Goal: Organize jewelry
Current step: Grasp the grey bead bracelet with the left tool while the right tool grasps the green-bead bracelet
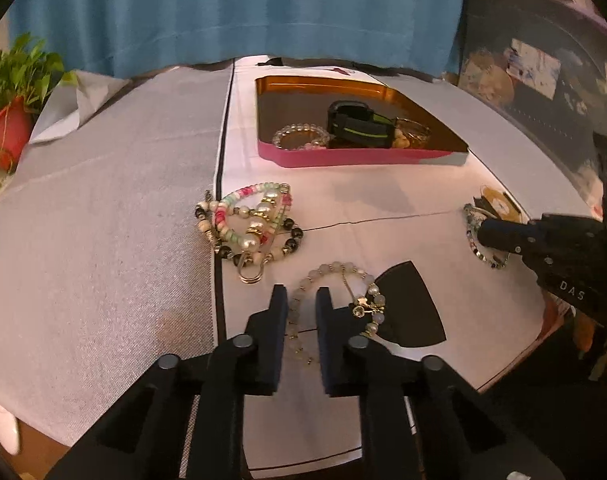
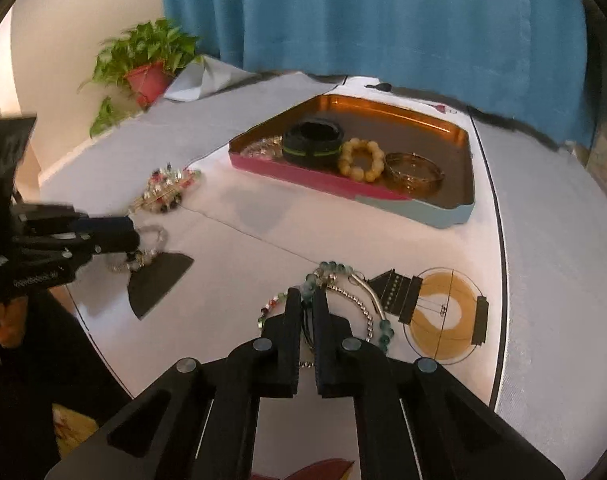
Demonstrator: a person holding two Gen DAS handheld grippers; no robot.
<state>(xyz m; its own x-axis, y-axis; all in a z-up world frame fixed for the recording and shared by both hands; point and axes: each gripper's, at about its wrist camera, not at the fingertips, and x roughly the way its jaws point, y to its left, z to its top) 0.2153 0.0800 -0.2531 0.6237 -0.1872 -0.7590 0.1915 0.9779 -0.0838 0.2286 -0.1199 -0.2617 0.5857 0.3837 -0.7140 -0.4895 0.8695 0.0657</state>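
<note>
My left gripper (image 1: 301, 300) is shut on the near-left side of a pale bead bracelet (image 1: 335, 270) with a gold charm that lies on the white table cover. From the right wrist view, that gripper (image 2: 131, 236) is at the left, over the same bracelet (image 2: 157, 236). My right gripper (image 2: 307, 298) is shut on a teal-bead and silver-chain bracelet (image 2: 335, 268) near the front edge. A pile of mixed bead bracelets (image 1: 251, 224) lies left of centre. The pink-sided tin tray (image 1: 343, 158) at the back holds a black-green band (image 1: 359, 122), a pearl bracelet (image 1: 299, 132) and a gold bangle (image 1: 413, 130).
A potted plant (image 2: 147, 76) in a red pot stands at the far left corner, with a blue curtain (image 2: 383, 20) behind the table. A black printed shape (image 1: 407, 312) and a gold ring print (image 2: 443, 314) mark the cover. The table edge runs close along the front.
</note>
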